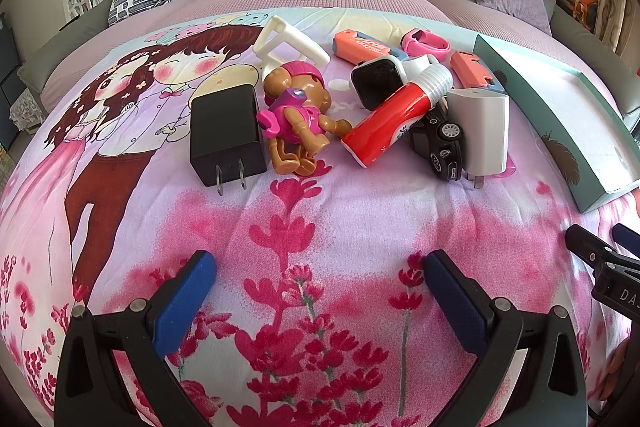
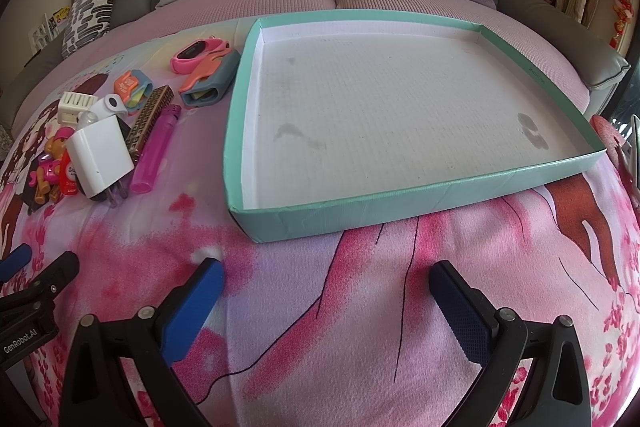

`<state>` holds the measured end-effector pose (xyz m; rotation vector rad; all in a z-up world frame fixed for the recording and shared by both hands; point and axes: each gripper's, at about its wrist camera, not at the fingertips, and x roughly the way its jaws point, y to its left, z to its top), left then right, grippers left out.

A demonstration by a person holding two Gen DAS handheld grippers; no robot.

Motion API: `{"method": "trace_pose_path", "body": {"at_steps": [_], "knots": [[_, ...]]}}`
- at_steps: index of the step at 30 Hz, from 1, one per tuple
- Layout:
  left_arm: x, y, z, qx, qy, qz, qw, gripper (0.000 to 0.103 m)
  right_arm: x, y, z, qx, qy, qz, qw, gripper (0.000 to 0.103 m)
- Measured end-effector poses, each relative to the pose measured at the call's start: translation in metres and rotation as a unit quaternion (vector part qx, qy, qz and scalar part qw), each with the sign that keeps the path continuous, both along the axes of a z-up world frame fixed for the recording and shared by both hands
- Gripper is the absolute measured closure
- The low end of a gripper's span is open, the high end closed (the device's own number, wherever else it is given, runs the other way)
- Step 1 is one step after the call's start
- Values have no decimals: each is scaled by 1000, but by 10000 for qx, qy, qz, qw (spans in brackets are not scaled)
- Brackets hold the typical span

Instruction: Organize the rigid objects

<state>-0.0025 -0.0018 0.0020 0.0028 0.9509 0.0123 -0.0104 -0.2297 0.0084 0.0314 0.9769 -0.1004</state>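
Both the left gripper (image 1: 320,291) and right gripper (image 2: 326,301) hang wide and empty. The toys, with the black charger (image 1: 226,135) nearest, lie at twelve o'clock; grip its flat sides, then carry toward the empty tray (image 2: 420,205) at two o'clock.

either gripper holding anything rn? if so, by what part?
Nothing held. The left gripper and the right gripper are both open over bare blanket. The pile, including the black charger, lies untouched beside the empty teal box.

"GenRobot.AI" on left tongs (image 2: 38,267), "DAS" partial on right tongs (image 1: 600,247)
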Motion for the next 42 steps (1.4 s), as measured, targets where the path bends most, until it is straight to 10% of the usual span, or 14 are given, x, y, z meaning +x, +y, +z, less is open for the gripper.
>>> {"method": "trace_pose_path", "body": {"at_steps": [22, 27, 42], "knots": [[1, 1, 0, -36, 18, -30, 10000, 0, 7, -2, 5, 106, 336, 3, 9994, 0], [0, 3, 6, -35, 179, -421, 9989, 0, 6, -1, 40, 82, -161, -12, 9998, 0], [48, 47, 154, -144, -1271, -79, 9918, 0, 35, 41, 134, 591, -1381, 569, 9870, 0]]}}
